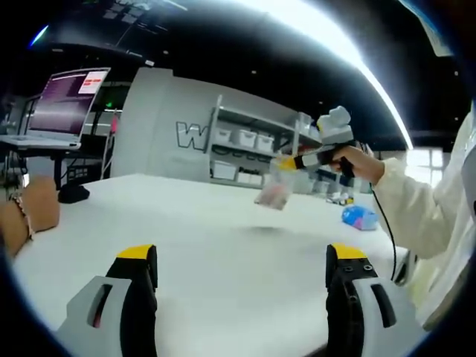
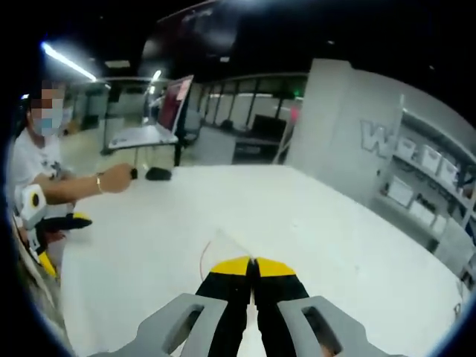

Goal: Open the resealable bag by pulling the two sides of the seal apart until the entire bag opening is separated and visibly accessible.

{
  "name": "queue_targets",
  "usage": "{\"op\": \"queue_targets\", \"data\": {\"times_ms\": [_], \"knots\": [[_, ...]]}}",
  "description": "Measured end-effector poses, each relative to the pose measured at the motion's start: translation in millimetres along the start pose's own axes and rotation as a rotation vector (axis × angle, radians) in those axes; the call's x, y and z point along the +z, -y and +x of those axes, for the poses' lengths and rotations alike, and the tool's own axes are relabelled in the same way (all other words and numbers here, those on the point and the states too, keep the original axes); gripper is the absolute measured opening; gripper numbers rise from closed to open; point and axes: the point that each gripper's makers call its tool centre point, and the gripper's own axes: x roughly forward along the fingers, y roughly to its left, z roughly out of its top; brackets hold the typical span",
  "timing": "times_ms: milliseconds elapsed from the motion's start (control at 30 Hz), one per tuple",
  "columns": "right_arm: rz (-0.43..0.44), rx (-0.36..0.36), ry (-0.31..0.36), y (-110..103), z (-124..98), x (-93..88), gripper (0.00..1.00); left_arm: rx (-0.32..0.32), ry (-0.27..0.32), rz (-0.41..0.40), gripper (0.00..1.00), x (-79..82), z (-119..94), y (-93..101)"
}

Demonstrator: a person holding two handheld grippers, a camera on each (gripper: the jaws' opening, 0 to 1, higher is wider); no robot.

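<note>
Above the white table (image 1: 223, 245), out in front of the left gripper view, the resealable bag (image 1: 277, 186) hangs in the air from the right gripper (image 1: 291, 161), which a hand (image 1: 355, 160) in a pale sleeve holds up. That gripper's yellow tips pinch the bag's top edge. In the right gripper view the right gripper (image 2: 253, 265) has its two jaws pressed together, and a thin clear edge of the bag (image 2: 216, 249) pokes out just past them. The left gripper (image 1: 242, 260) has its jaws wide apart with nothing between them, and it sits low over the table, well apart from the bag. The bag looks thin, clear and floppy, and it has something pinkish and small inside (too blurry to name). I think it is very light and will swing and crumple if it is tugged fast. The plastic is likely smooth and slippery, so a weak pinch may slide off. The best place for the open gripper to grab is probably the other lip of the seal, right at the top, close beside the first pinch. A blue thing (image 1: 360, 217) lies on the table farther off, and a laptop (image 1: 67, 104) stands on a stand to the side.
</note>
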Motion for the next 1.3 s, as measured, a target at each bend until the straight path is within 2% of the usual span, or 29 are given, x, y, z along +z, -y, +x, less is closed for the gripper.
{"op": "queue_targets", "data": {"times_ms": [400,900,1300], "knots": [[0.03,-0.023,-0.021,20.5,15.4,-2.9,0.0,0.011,0.002,0.0,0.93,0.7,-2.0,-2.6],[0.054,-0.047,-0.068,41.8,36.2,-16.5,0.0,0.018,0.002,0.001,0.93,1.5,-2.7,-3.2],[0.11,-0.078,-0.076,69.0,55.6,-20.6,0.0,0.023,0.002,0.004,0.93,2.8,-2.2,-4.7]]}}
